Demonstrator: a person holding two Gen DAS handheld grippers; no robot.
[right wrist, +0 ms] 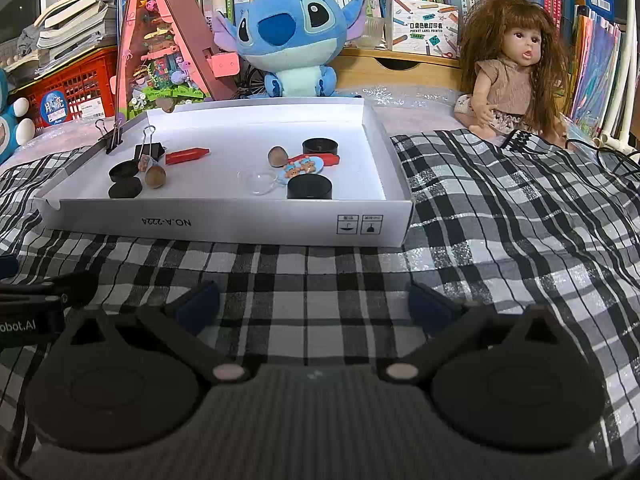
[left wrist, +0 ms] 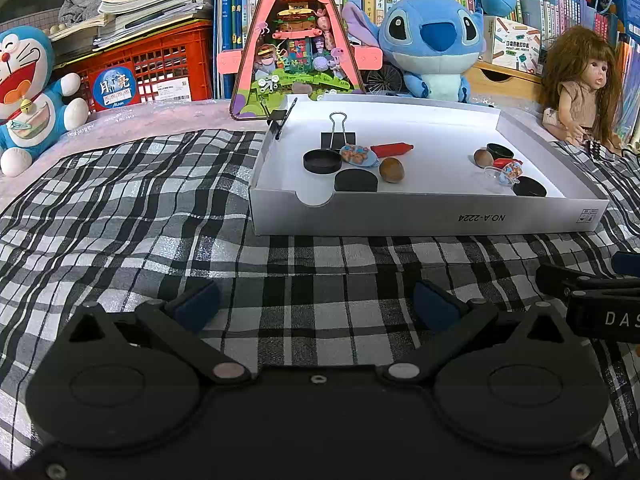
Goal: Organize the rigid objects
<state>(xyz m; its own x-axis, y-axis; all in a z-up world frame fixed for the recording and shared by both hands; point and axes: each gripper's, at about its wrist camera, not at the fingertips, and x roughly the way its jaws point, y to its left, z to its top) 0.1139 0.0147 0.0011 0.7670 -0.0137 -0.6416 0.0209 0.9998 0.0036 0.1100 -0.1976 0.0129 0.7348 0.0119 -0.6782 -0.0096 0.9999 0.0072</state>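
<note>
A shallow white cardboard tray (left wrist: 424,220) (right wrist: 240,220) lies on the plaid cloth ahead of both grippers. In it are two groups of small things. The left group has black round lids (left wrist: 322,161) (right wrist: 125,190), a brown nut (left wrist: 391,169) (right wrist: 155,176), a red crayon (left wrist: 391,149) (right wrist: 187,155) and a binder clip (left wrist: 338,136) (right wrist: 150,148). The right group has black lids (left wrist: 529,187) (right wrist: 309,186), a nut (left wrist: 483,158) (right wrist: 277,156), a bear charm (right wrist: 301,167) and a clear dome (right wrist: 258,181). My left gripper (left wrist: 316,306) and right gripper (right wrist: 314,304) are open, empty, short of the tray.
A second binder clip (left wrist: 278,120) (right wrist: 113,134) grips the tray's left wall. Behind the tray stand a Stitch plush (left wrist: 432,44) (right wrist: 292,32), a pink triangular model (left wrist: 294,40), a doll (left wrist: 580,84) (right wrist: 512,64), a Doraemon plush (left wrist: 28,92), a red crate (left wrist: 160,68) and bookshelves.
</note>
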